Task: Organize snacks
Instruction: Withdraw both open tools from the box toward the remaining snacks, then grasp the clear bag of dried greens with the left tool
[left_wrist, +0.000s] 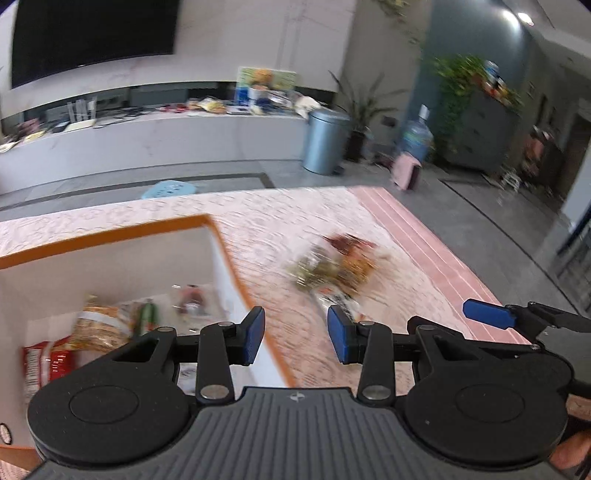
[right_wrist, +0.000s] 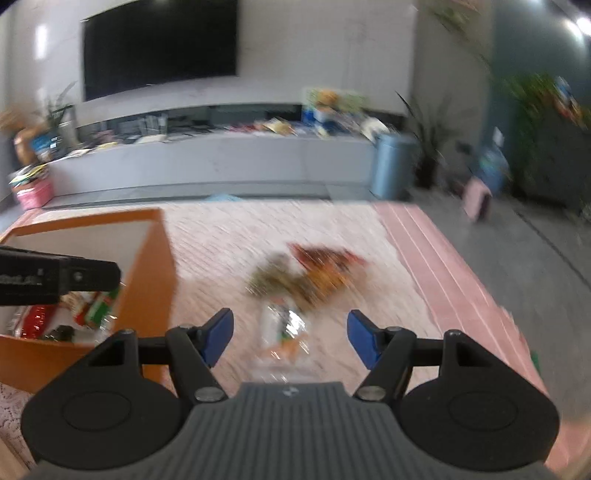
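- The orange box (right_wrist: 147, 266) is the landmark here, sitting on the pink patterned cloth (right_wrist: 229, 251); several packets already lie inside it, a red one (left_wrist: 44, 363) and a tan bag (left_wrist: 98, 325) among them.
- Loose snacks (right_wrist: 306, 273) are heaped on the cloth to the right of the box and well apart from it; both views are smeared, so how many there are cannot be told.
- A clear packet (right_wrist: 282, 328) lies nearer than the heap, also right of the box, just ahead of the right gripper (right_wrist: 291, 339); that gripper's blue pads (right_wrist: 218, 334) stand wide apart with nothing between them.
- The left gripper (left_wrist: 295, 334) sits above the box's right wall, fingers parted and empty; in the right wrist view its dark body (right_wrist: 55, 282) reaches over the box opening.
- Judged step: mid-task, between placements, with the next pick not yet made.
- Next move, as a guess: the right gripper drops onto the clear packet and squeezes it across its narrow width; thin crinkly film may slip, so a grip low down looks wise; then it goes left, over the box rim.
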